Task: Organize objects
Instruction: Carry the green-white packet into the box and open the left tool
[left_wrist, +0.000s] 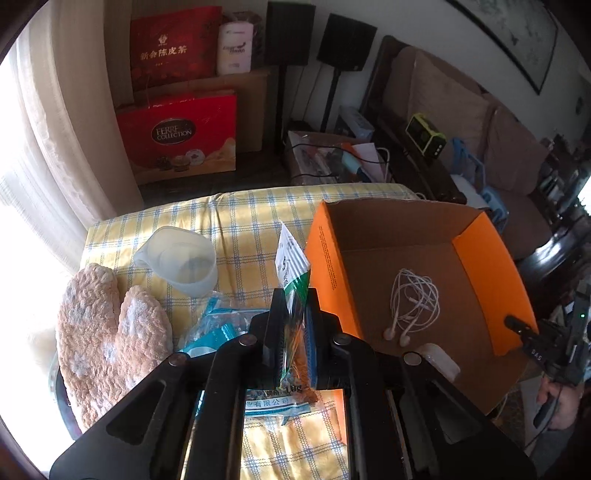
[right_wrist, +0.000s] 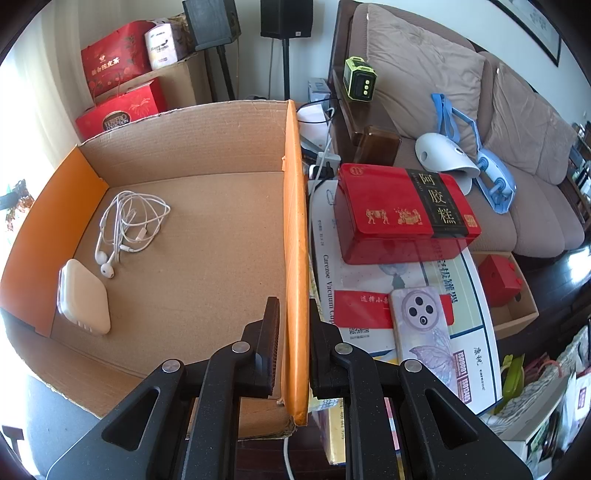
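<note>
My left gripper (left_wrist: 293, 317) is shut on a green and white snack packet (left_wrist: 291, 273) and holds it upright above the checked tablecloth, just left of the orange cardboard box (left_wrist: 328, 258). White earphones (left_wrist: 413, 302) and a cream soap-like case (left_wrist: 441, 360) lie in the box. My right gripper (right_wrist: 293, 321) is shut on the box's orange right wall (right_wrist: 295, 221); the earphones (right_wrist: 129, 221) and case (right_wrist: 85, 297) show inside in the right wrist view. Fuzzy pink mittens (left_wrist: 107, 332), a clear plastic cup (left_wrist: 181, 258) and a blue packet (left_wrist: 218, 325) lie left of the left gripper.
The yellow checked table (left_wrist: 240, 210) ends near red gift boxes (left_wrist: 181, 140) at the back. Right of the box are a red tin (right_wrist: 402, 214), a phone (right_wrist: 424, 325) and a stack of printed cartons (right_wrist: 461, 362). A brown sofa (right_wrist: 517, 147) stands beyond.
</note>
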